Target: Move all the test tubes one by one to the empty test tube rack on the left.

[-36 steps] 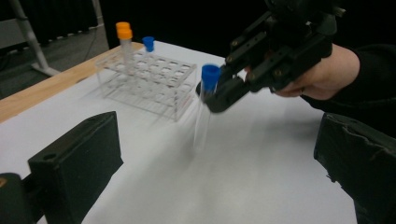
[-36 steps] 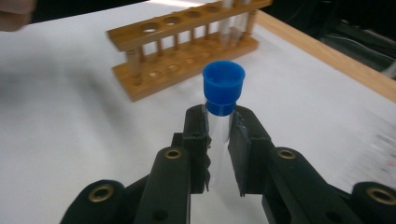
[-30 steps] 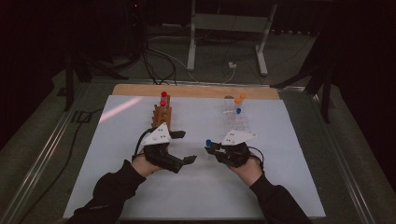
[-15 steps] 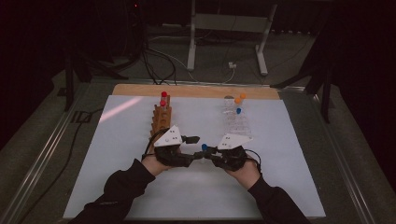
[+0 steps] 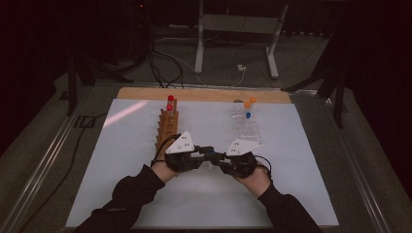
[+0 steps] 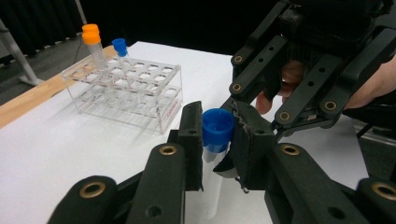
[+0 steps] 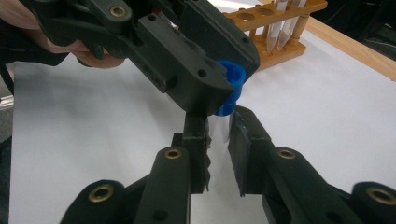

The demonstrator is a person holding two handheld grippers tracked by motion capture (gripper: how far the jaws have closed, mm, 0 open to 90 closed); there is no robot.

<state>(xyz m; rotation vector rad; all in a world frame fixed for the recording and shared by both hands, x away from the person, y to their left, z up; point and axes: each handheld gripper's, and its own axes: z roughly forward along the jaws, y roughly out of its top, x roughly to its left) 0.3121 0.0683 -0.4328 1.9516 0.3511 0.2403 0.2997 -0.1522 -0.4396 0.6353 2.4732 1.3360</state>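
Gripping one blue-capped tube [image 6: 215, 140], both grippers' fingers [image 6: 192, 135] meet over a white table [image 5: 121, 194] in a dark room.

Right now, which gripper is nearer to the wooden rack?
Left. The left gripper is just beside the near end of the wooden rack; the right gripper is farther to the right, below the clear rack.

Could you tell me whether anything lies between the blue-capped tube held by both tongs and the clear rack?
Nothing visible does. The blue-capped tube is gripped by the left tongs and right tongs, and bare white table separates it from the clear rack.
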